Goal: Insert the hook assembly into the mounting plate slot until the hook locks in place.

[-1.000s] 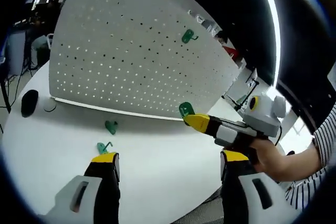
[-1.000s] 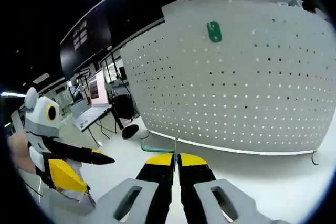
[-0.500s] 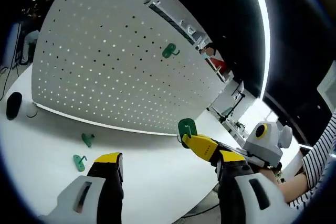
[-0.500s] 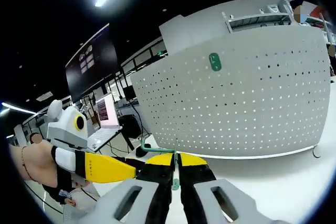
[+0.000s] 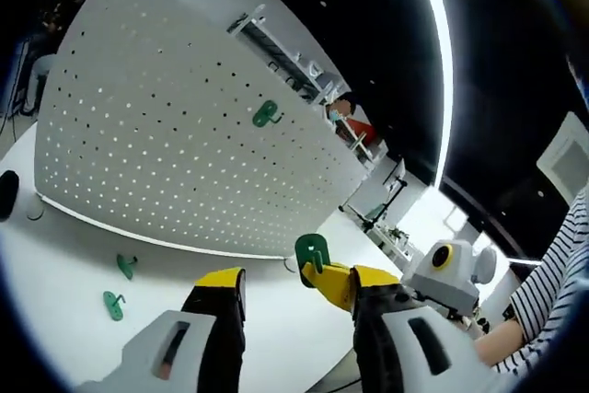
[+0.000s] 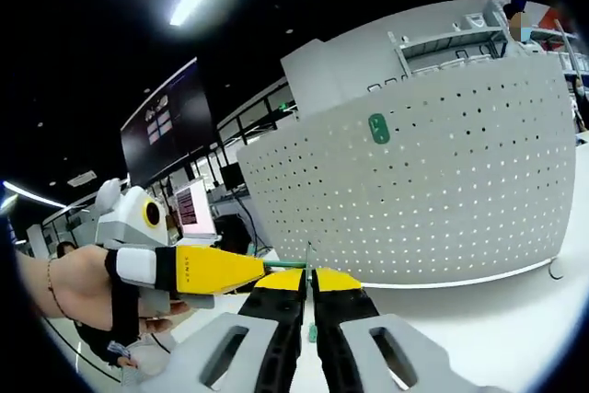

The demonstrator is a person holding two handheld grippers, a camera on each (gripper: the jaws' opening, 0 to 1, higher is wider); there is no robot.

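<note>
- Green hook [image 5: 311,252] sits low in the middle of the left gripper view, pinched by the right hand-held gripper [image 5: 324,281], well short of the white peg board [image 5: 166,135].
- Left hand-held gripper [image 5: 290,296]: spread apart, holding nothing.
- Best done slow: hook kept straight, lined up with a hole, pushed in till it locks.
- Counted: four hooks. One in the pinch, one hung hook [image 5: 266,115] on the board, two loose hooks [image 5: 125,266] at lower left on the tabletop [image 5: 267,356].
</note>
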